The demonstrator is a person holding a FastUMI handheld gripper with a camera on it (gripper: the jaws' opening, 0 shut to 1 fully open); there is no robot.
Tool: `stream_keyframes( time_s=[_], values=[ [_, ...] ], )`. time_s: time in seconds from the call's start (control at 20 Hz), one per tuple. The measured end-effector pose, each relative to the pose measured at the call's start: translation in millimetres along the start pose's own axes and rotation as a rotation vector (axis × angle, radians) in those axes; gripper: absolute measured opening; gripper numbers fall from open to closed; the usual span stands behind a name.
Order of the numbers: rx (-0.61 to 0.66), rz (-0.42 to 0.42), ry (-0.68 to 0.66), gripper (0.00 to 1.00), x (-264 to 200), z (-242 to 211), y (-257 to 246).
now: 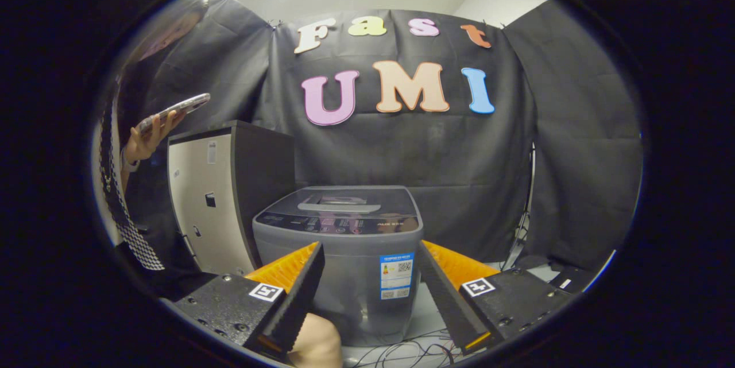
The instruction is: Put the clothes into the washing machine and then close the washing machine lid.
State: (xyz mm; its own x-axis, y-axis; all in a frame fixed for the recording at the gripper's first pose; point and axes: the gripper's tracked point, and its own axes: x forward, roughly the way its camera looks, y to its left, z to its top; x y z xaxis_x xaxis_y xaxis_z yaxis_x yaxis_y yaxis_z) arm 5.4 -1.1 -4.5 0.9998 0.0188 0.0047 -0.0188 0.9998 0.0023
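Just ahead of gripper [367, 293] — jaws spread, holding nothing — washing machine [339, 259], lid [339, 207] down flat, squared up for approach.

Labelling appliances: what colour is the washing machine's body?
Grey washing machine, darker lid, in the gripper view.

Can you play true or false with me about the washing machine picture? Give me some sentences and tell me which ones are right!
1. The washing machine has its lid down. True.
2. The gripper is squeezing a shirt. False: its fingers are spread apart with nothing pressed between them, and the machine stands just beyond them.
3. A person's hand holds up a phone beside the cabinet. True.
4. The cabinet stands on top of the washing machine. False: it stands next to it, on the side where the person is.
5. Cables lie on the floor in front of the machine. True.
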Motion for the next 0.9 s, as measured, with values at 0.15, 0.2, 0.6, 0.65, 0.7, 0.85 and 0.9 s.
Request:
stream_keyframes(
  time_s=[0.15, 0.2, 0.6, 0.65, 0.7, 0.85, 0.9],
  values=[
    [0.000, 0.000, -0.001, 0.98, 0, 0, 0],
    [0.000, 0.000, -0.001, 0.98, 0, 1, 0],
    [0.000, -0.001, -0.001, 0.97, 0, 1, 0],
    [0.000, -0.001, 0.000, 0.97, -2, 5, -14],
    [0.000, -0.001, 0.000, 0.97, -2, 5, -14],
    [0.000, -0.002, 0.000, 0.97, -2, 5, -14],
    [0.000, -0.002, 0.000, 0.97, -2, 5, -14]
  ],
)
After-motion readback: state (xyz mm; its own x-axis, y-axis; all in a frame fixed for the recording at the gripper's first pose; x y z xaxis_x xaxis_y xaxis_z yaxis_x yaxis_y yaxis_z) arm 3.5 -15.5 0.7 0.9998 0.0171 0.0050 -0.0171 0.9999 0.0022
